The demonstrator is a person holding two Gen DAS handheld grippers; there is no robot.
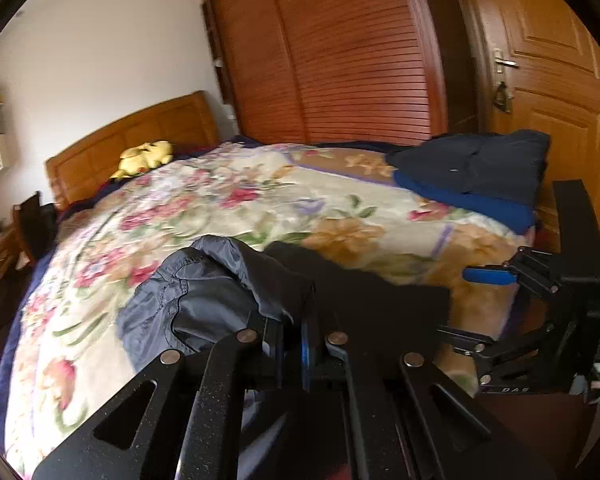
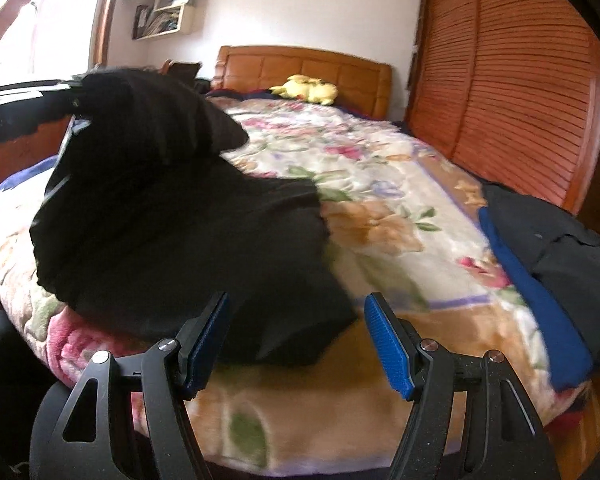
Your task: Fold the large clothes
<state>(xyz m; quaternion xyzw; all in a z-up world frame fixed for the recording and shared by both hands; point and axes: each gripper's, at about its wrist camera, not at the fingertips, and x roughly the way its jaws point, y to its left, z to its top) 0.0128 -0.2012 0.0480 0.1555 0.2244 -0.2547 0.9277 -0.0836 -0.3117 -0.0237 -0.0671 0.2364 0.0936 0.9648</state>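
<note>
A large black garment (image 2: pixel 172 216) with grey lining (image 1: pixel 204 300) lies on the near left part of the floral blanket (image 2: pixel 380 184). My left gripper (image 1: pixel 300 316) is shut on a bunch of its fabric and holds that part up above the bed; in the right wrist view the left gripper (image 2: pixel 74 100) is at the upper left with cloth draped from it. My right gripper (image 2: pixel 296 312) stands open near the bed's front edge, blue pads (image 2: pixel 388 340) wide apart. Nothing is between them, and the garment's near edge lies just beyond the tips. The right gripper (image 1: pixel 496 280) also shows at the right of the left wrist view.
A stack of folded dark and blue clothes (image 2: pixel 556 272) (image 1: pixel 472 172) sits at the bed's right edge. A yellow plush toy (image 2: pixel 308 88) lies by the wooden headboard (image 2: pixel 300 64). A slatted wardrobe (image 1: pixel 340 60) and a door (image 1: pixel 548 60) stand beyond the bed.
</note>
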